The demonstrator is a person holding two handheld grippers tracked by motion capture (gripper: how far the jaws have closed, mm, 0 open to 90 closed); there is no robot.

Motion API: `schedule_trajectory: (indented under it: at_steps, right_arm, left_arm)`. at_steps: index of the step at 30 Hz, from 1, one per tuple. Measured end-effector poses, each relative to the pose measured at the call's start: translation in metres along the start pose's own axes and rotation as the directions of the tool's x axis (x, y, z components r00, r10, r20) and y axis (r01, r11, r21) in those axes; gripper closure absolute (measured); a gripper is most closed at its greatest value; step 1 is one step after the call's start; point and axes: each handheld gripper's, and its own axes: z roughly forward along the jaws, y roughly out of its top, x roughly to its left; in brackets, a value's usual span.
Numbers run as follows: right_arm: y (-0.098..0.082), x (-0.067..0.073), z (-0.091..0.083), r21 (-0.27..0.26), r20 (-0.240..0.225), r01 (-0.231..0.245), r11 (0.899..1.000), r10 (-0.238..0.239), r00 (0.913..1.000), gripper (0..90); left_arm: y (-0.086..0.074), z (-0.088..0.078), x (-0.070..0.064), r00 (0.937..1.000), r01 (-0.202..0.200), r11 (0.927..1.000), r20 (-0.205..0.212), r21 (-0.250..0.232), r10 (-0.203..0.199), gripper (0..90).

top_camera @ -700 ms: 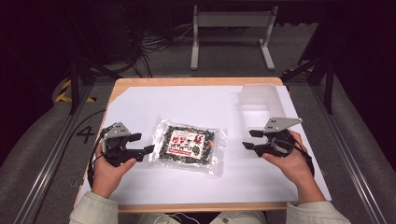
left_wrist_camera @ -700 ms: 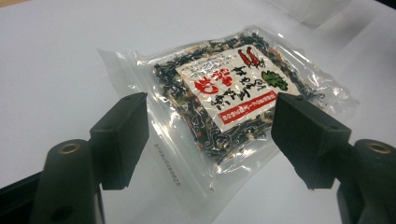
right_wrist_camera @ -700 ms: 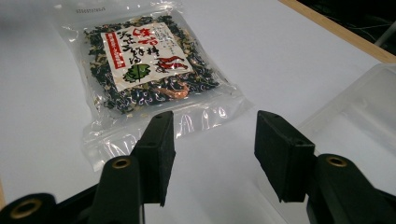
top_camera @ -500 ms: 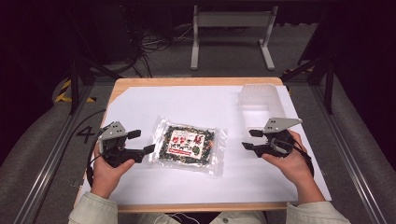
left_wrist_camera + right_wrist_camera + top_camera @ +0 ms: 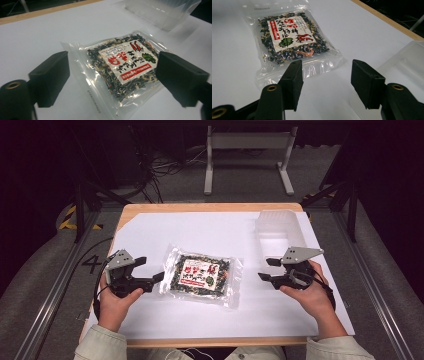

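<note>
Left gripper point(image 5: 145, 272) sits at the table's left side, jaws apart with nothing between them, tips just beside the left edge of the dried seaweed mix packet point(image 5: 201, 275). The packet lies flat on the white sheet point(image 5: 165, 227) in the middle, label up. Right gripper point(image 5: 267, 269) hovers near the packet's right edge, jaws spread, nothing between them. A clear plastic container point(image 5: 277, 225) stands on the sheet behind the right gripper.

Dark room, grey floor point(image 5: 45, 285), white stand point(image 5: 248, 140).
</note>
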Motion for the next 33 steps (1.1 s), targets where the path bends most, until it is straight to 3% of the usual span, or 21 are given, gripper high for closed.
schedule_trajectory:
  at_steps: [4,7,9,11,14,19,24,28,29,30,33]
  right_arm:
    - [0.000,0.001,0.001,0.000,0.000,0.004,1.000,-0.004,1.0000,42.9]
    - [0.000,0.001,0.002,0.003,0.003,0.008,1.000,-0.008,1.0000,42.8]
    - [0.000,0.001,0.003,0.005,0.001,0.009,1.000,-0.009,1.0000,42.8]
    - [-0.001,0.001,0.003,0.010,0.004,0.008,1.000,-0.008,1.0000,42.8]
    - [-0.001,0.000,0.003,0.011,0.005,0.006,1.000,-0.006,1.0000,42.7]
    - [-0.002,0.001,0.005,0.023,0.010,0.014,1.000,-0.014,0.9999,42.2]
    - [-0.002,0.002,0.008,0.043,0.021,0.028,0.999,-0.028,0.9994,41.6]
    - [-0.002,0.003,0.008,0.042,0.022,0.028,0.999,-0.029,0.9993,41.4]
    - [-0.002,0.003,0.008,0.043,0.021,0.028,0.999,-0.029,0.9994,41.3]
    - [-0.002,0.002,0.008,0.043,0.021,0.027,0.999,-0.028,0.9994,41.3]
    - [-0.002,0.002,0.009,0.044,0.020,0.028,0.999,-0.029,0.9994,41.2]
  left_arm:
    - [-0.010,0.009,0.003,0.9994,0.034,0.9993,0.003,-0.016,-0.034,31.2]
    - [-0.014,0.015,0.007,0.9995,0.028,0.9996,-0.011,-0.009,-0.028,31.1]
    - [-0.017,0.018,0.010,0.9992,0.039,0.9991,0.002,0.016,-0.039,35.0]
    - [-0.022,0.023,0.013,0.9980,0.063,0.9973,-0.012,0.037,-0.063,34.7]
    - [-0.027,0.027,0.017,0.9948,0.101,0.9920,-0.024,0.075,-0.099,33.0]
    - [-0.033,0.035,0.020,0.9914,0.129,0.9798,-0.044,0.153,-0.124,31.7]
    - [-0.041,0.039,0.025,0.9802,0.198,0.9671,-0.042,0.160,-0.194,35.6]
    - [-0.043,0.044,0.022,0.9800,0.199,0.9589,-0.032,0.203,-0.196,32.7]
    - [-0.043,0.046,0.022,0.9831,0.183,0.9588,-0.027,0.218,-0.181,31.8]
    - [-0.044,0.048,0.021,0.9810,0.192,0.9547,-0.019,0.227,-0.193,30.6]
    - [-0.045,0.053,0.019,0.9855,0.168,0.9558,-0.018,0.241,-0.169,27.8]
